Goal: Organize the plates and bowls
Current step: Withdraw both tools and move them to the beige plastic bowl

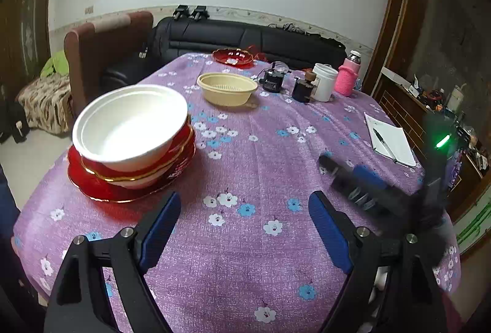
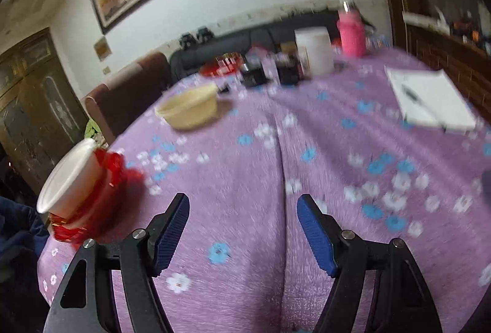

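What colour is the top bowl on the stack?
White: the top bowl sits on red dishes. Clearest in the left wrist view.

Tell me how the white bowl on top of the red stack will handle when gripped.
The white bowl looks thin and matte, like foam or plastic, so probably light and slightly flexible. It sits tilted on the red dishes, so a sideways nudge may slide or tip it. Its wide rim should offer grip.

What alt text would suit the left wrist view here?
The open, empty left gripper hangs over a purple flowered tablecloth, with a white bowl stacked on red dishes to its left. Farther back sit a cream strainer bowl and a red plate; a notebook lies at right.
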A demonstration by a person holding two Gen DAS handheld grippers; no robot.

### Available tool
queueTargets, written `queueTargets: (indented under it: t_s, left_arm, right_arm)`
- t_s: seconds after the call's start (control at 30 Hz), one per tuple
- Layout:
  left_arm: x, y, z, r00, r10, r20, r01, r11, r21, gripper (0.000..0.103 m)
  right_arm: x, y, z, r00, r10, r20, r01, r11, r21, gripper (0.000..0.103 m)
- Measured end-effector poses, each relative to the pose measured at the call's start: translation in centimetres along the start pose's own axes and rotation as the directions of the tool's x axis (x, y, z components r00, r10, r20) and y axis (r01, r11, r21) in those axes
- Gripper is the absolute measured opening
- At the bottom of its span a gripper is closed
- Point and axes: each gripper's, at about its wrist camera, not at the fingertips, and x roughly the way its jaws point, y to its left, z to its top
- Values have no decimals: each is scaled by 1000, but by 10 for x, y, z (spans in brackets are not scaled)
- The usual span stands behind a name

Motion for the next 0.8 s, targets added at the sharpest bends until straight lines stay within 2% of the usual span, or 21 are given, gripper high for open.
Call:
queueTargets:
  t_s: [0.1,0.17,0.3,0.5,0.8]
  left_arm:
    - [3,-1,-2,999,-33,-14,33,999,-10,85]
    - [3,-6,-5,999,-35,-9,35,999,25,85]
    - [4,-12,-7,998,-62,-17,63,995,75,85]
    - [8,-20,-13,997,-81,-17,82,988,131,85]
    - [14,3,-5,994,-101,-38,103,993,65,85]
  right_arm:
    - [-18,17,27,995,94,44,-93,996,-9,78]
    - [-24,28,32,992,108,67,-105,994,-40,83]
    - [-10,27,27,998,50,49,-45,995,-94,83]
    - [15,-16,35,999,-2,-42,2,1000,20,83]
    - [56,-30,71,989,-42,-144,43,999,1,83]
